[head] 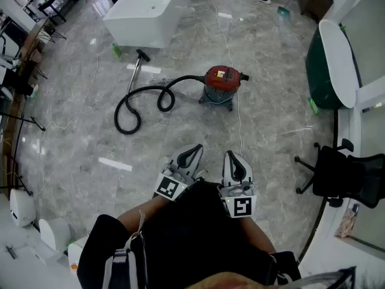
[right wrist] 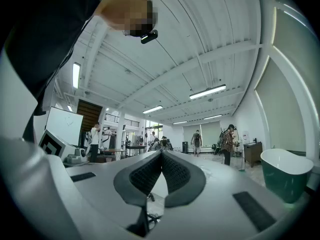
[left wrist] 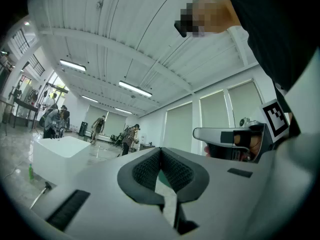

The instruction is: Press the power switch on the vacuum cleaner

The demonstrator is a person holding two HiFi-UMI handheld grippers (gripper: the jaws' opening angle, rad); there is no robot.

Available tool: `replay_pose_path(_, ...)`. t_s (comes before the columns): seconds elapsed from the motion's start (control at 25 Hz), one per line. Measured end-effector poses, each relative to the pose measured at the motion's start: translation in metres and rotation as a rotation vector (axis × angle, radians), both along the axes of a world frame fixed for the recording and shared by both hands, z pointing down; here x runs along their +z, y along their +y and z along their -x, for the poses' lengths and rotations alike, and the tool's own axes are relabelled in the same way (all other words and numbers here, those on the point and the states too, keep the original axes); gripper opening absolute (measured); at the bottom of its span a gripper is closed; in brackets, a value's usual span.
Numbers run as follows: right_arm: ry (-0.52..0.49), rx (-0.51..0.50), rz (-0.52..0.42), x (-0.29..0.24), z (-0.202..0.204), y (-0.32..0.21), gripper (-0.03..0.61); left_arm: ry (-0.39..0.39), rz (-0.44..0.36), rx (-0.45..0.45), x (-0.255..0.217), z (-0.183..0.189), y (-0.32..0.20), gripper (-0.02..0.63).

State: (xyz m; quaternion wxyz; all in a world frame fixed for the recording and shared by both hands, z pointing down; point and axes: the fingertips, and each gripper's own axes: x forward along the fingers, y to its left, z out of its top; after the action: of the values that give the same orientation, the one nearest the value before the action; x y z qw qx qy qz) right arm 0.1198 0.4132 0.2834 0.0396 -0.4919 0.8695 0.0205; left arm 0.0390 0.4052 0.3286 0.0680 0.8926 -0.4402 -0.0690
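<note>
Both grippers are held close to the person's body, well short of the red vacuum cleaner [head: 219,83], which stands on the grey marble floor [head: 78,137] ahead of them. The left gripper [left wrist: 160,150] is seen with its jaws closed tip to tip, nothing caught between the ribbed pads; the right gripper [right wrist: 161,153] is likewise closed and empty.

In the head view, the black hose [head: 141,101] is looped out to the left of the vacuum cleaner and ends at a metal wand [head: 135,72] near a white block [head: 150,11]. Open floor lies between the jaws and the machine. The right side is bounded by a green bathtub [head: 328,65] and a black office chair [head: 343,173].

The vacuum cleaner is shown only from the head; its power switch cannot be made out there. The gripper views are tilted up at the ceiling, and people standing across the hall [right wrist: 228,143] are shown there. Each gripper is caught at the edge of the other's view.
</note>
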Motion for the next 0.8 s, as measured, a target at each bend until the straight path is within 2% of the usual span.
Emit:
replay_pose_path(0.24,0.030,-0.001,-0.010,-0.001,0.004,-0.001,0.018,0.001,-0.010,-0.006,-0.003,0.008,0.000,0.020)
replay_pose_path(0.44,0.024,-0.007,-0.047,-0.006,-0.007,-0.003,0.018,0.023,-0.024,-0.011,-0.006,-0.008,-0.005,0.020)
replay_pose_path(0.56,-0.014,-0.017,-0.034,-0.003,-0.013,0.002,0.019,0.025,-0.003,-0.030,-0.007,-0.008,-0.005,0.020)
replay_pose_path(0.68,-0.007,-0.018,-0.015,0.004,-0.020,0.006,0.020,0.019,0.029,-0.059,0.001,-0.008,-0.003,0.020)
replay_pose_path(0.8,-0.003,-0.020,0.009,0.013,-0.023,0.013,0.020,0.014,0.023,-0.065,0.008,-0.007,0.004,0.020)
